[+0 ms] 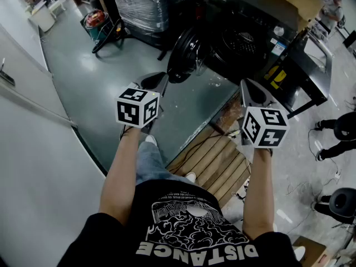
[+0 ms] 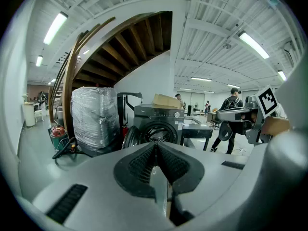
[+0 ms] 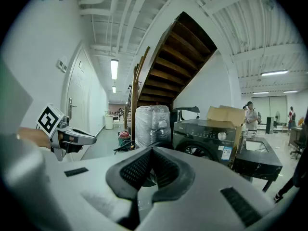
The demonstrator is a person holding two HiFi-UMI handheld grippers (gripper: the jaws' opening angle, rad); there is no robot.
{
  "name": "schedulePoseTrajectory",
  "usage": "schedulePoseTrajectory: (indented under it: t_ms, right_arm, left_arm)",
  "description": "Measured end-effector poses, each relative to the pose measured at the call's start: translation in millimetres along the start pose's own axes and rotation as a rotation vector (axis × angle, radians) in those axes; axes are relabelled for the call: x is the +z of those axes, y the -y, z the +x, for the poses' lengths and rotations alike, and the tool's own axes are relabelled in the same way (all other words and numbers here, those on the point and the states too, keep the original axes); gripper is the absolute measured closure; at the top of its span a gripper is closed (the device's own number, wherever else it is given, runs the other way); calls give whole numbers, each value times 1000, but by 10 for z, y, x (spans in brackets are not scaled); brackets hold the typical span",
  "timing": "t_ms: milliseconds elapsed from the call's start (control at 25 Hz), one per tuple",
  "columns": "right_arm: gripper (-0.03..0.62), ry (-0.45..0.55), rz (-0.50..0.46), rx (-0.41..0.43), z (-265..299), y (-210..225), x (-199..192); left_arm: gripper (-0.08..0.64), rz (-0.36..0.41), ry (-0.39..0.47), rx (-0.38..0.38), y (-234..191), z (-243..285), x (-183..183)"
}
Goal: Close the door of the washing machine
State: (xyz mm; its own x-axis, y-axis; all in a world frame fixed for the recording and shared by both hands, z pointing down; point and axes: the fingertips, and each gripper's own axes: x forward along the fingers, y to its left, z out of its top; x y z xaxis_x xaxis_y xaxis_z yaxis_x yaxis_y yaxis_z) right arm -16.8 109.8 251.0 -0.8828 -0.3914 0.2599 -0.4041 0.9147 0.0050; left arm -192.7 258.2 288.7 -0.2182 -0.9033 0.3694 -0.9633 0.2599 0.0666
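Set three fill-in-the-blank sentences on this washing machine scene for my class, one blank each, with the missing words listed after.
1. The washing machine has its round door swung ____.
2. On top of the machine lies a cardboard ____.
3. The left gripper is ____, with nothing between its jaws.
Missing words: open; box; shut.

The glossy grey-green floor (image 1: 83, 88) carries a black washing machine (image 1: 250, 38), with a black metal table (image 1: 314, 74) just beside it. A plastic-wrapped load (image 1: 147, 4) stands on its other side. A red-topped canister (image 1: 95, 19) and a black hose (image 1: 108, 38) lie near that load. A slatted wooden pallet (image 1: 214, 160) lies in front of the machine.
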Motion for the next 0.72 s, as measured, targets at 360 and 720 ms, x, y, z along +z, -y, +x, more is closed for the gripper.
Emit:
schedulePoseTrajectory:
  t_ms: [360, 720]
  right_arm:
    - [571, 24, 19, 11, -59, 38, -28]
    - [571, 33, 24, 21, 38, 30, 37]
  left_arm:
    - [523, 3, 8, 3, 127, 39, 41]
    - [523, 3, 8, 0, 69, 120, 155]
